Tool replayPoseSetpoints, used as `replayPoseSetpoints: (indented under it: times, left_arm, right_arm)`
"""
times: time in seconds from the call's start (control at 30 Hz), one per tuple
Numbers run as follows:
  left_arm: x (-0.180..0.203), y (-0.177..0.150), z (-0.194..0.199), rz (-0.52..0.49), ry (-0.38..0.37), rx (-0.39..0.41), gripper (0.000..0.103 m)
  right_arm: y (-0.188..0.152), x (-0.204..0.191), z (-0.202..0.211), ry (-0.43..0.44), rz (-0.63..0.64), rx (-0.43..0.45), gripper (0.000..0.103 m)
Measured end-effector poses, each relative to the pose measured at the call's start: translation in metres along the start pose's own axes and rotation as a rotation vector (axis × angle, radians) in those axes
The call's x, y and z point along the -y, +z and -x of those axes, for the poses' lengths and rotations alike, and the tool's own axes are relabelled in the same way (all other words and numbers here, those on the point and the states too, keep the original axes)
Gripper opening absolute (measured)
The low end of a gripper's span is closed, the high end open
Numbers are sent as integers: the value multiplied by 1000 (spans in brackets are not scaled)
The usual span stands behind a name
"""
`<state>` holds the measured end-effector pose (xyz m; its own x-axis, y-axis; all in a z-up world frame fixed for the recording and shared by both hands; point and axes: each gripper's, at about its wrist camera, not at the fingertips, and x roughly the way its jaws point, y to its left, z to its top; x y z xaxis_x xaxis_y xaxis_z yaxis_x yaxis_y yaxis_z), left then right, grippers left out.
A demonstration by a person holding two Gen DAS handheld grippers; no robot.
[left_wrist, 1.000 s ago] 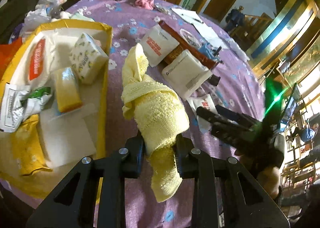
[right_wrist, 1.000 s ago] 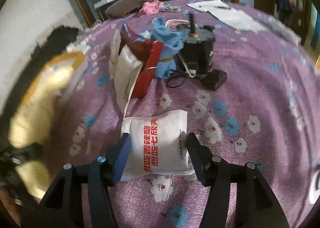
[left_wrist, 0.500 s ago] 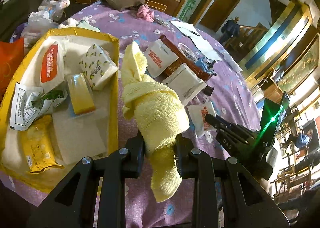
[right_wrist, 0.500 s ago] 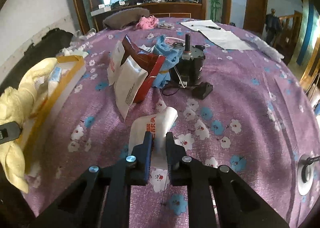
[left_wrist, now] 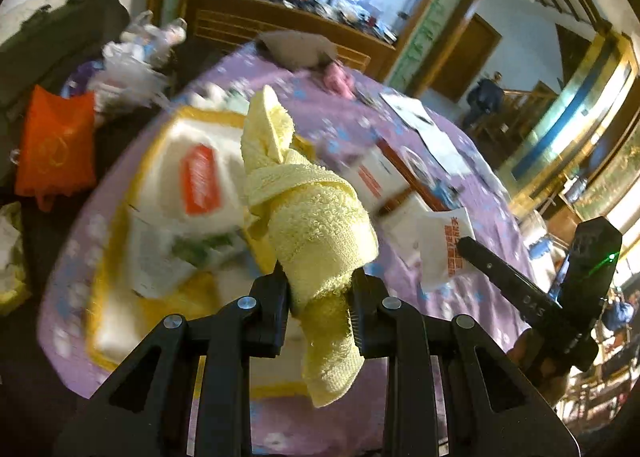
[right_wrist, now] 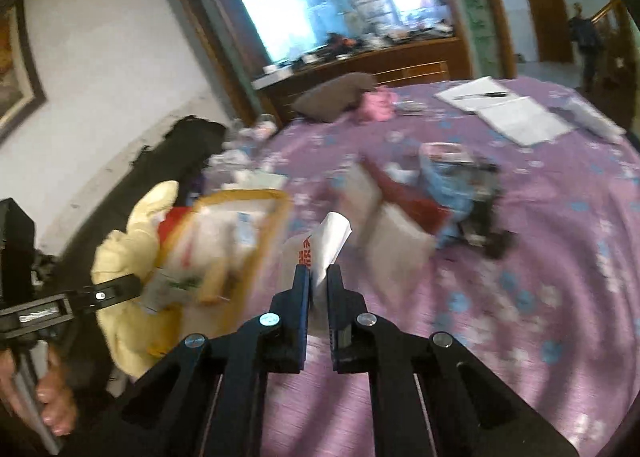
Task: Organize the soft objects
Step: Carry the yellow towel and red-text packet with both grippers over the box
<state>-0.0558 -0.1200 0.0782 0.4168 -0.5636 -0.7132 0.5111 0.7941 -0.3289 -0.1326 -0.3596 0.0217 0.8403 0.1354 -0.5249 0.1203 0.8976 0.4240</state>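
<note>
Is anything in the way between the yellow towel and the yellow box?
Nothing visible blocks it. The left gripper holds the yellow towel in the air near the yellow box, with only open space between them. The box already holds packets, so the towel would land on top of those.

A purple flowered tablecloth (right_wrist: 560, 257) is seen with white papers (right_wrist: 516, 117) and a pen (right_wrist: 482, 95) laid at its far side, a black motor (right_wrist: 484, 213) beside a blue cloth (right_wrist: 448, 193) mid-table, and an orange bag (left_wrist: 56, 145) hung off to the left.
</note>
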Motion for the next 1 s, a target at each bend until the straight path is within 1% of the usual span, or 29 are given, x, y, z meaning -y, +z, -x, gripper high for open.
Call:
replayPoseSetpoints:
  times: [0.13,0.17,0.23,0.3,0.37,0.47,0.6,0.67,0.73,0.83,0.9,0.93,1.0]
  left_arm:
    - [-25,21,0,-6,58,21,25]
    - [-31,27,-3,-10,60,19,25]
    - [-41,36,-10,-15,34,19,25]
    - [-55,45,-18,-5,37,13,25]
    - [-68,49,-27,-3,49,-8,25]
    - [-77,47,-38,-24,69,-52,25]
    - [-82,36,-52,-46,65,-105,25]
    - [-86,30,-62,-37,83,-136,25]
    - [-88,28,-68,-30,97,-148,25]
    - [-94,28,-72,-3,96,-145,26]
    - [-97,26,-74,1,118,-153,30]
    - [-97,25,-76,-6,131,-161,30]
    - [-94,19,-82,-39,178,-176,31]
  right_arm:
    - [14,-26,-41,81,14,-35,6]
    - [17,-32,-52,93,18,-44,6]
    - [23,-41,-72,104,23,-65,6]
    - [27,-48,-95,124,23,-93,6]
    - [30,-54,-112,119,28,-112,6]
    - [31,-59,-134,127,21,-144,6]
    - [26,-68,-146,91,62,-152,6]
    - [24,-70,-149,69,78,-154,6]
    - [22,-71,-151,54,92,-151,7]
    - [20,-73,-153,49,104,-152,10]
    - [19,-73,-154,53,104,-149,11]
    - [19,-73,-155,52,106,-152,14]
    - [19,-72,-154,52,103,-154,15]
